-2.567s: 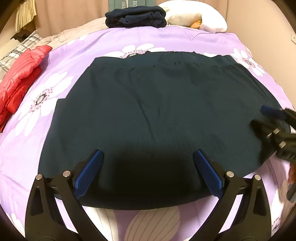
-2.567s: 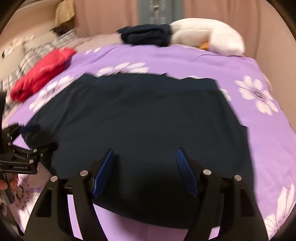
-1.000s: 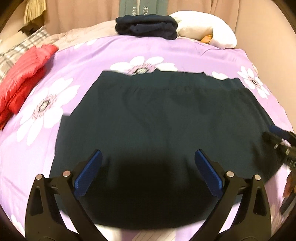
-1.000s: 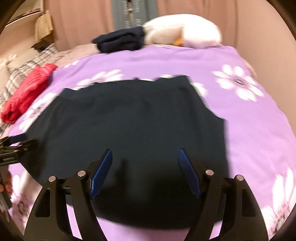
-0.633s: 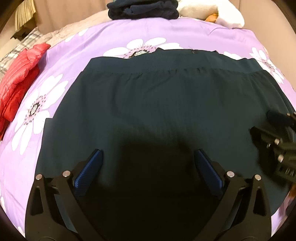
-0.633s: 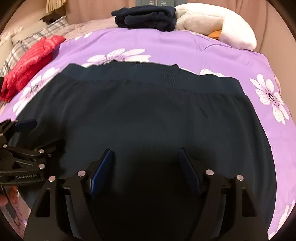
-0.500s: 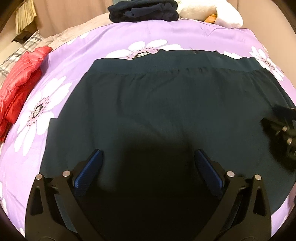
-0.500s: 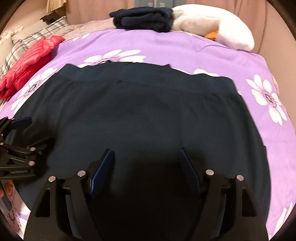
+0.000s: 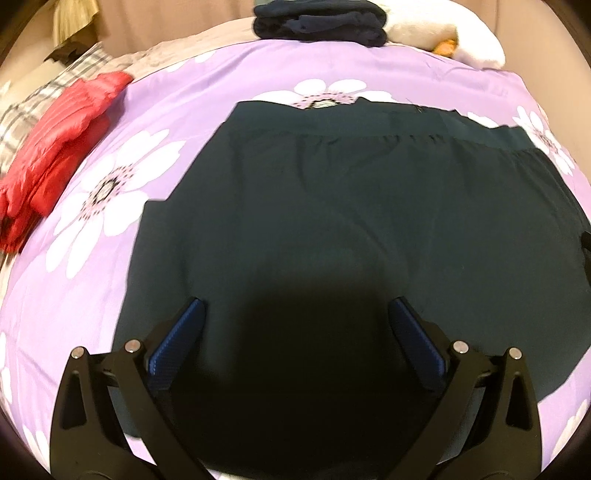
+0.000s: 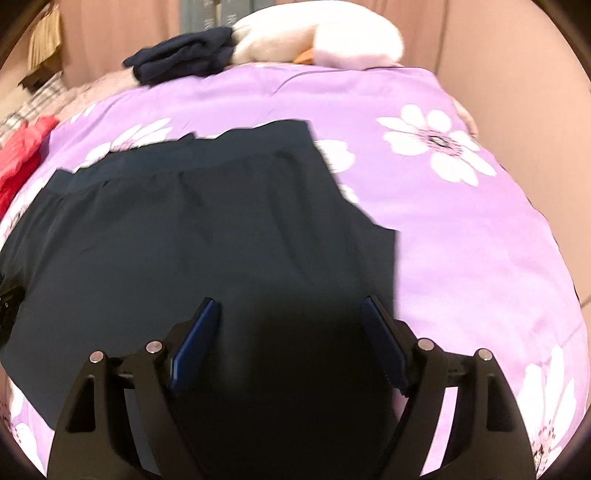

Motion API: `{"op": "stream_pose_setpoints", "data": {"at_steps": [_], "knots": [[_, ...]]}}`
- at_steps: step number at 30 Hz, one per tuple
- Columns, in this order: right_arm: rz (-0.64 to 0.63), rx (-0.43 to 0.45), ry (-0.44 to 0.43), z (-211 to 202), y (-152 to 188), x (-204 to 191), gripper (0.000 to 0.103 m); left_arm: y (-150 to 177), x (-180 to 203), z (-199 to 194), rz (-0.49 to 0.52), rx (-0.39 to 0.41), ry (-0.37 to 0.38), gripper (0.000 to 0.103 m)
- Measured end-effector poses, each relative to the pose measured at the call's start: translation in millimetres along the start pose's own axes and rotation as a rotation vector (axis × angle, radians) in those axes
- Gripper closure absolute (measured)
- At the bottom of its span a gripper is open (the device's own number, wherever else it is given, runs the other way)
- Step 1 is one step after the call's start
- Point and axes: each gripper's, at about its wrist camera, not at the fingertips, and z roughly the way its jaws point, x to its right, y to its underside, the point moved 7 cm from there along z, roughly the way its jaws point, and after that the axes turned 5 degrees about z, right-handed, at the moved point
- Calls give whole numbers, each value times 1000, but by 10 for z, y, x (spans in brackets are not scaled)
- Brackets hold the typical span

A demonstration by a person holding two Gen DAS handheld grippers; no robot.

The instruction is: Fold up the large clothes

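- A bed fills both views, covered by a purple bedspread (image 9: 192, 110) printed with large white flowers; beige curtains hang behind it.
- A dark garment (image 9: 351, 221) lies spread flat across the middle of the bedspread, its banded waist edge toward the far side.
- The left gripper (image 9: 295, 332) hovers over the near part of the garment, its blue-padded fingers wide apart with nothing between them.
- The right gripper (image 10: 290, 332) hangs over the garment's near right portion, its jaws likewise spread wide and gripping nothing.
- A red puffy jacket (image 9: 55, 155) lies at the left edge of the bed, well apart from the garment.
- A folded dark navy pile (image 9: 317, 18) sits at the far end, just beside a white plush toy (image 10: 317, 33) with an orange patch.
- A plaid cloth (image 9: 40, 99) shows beyond the red jacket.
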Motion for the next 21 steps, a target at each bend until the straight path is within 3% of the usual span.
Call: {"op": "stream_pose_setpoints", "data": {"at_steps": [3, 8, 11, 15, 18, 21], "knots": [[26, 57, 4, -206, -21, 53, 23, 49, 70, -192, 5, 32, 31, 2], [-90, 114, -169, -565, 131, -529, 22, 104, 405, -432, 70, 99, 76, 2], [-168, 83, -243, -558, 293, -919, 22, 178, 568, -344, 107, 71, 72, 2], [-229, 15, -246, -337, 505, -1186, 22, 250, 570, -246, 94, 55, 71, 2], [-201, 3, -262, -287, 524, -1095, 22, 274, 528, -245, 94, 51, 66, 2], [-166, 7, -220, -291, 506, -886, 22, 310, 466, -255, 87, 46, 58, 2]]}}
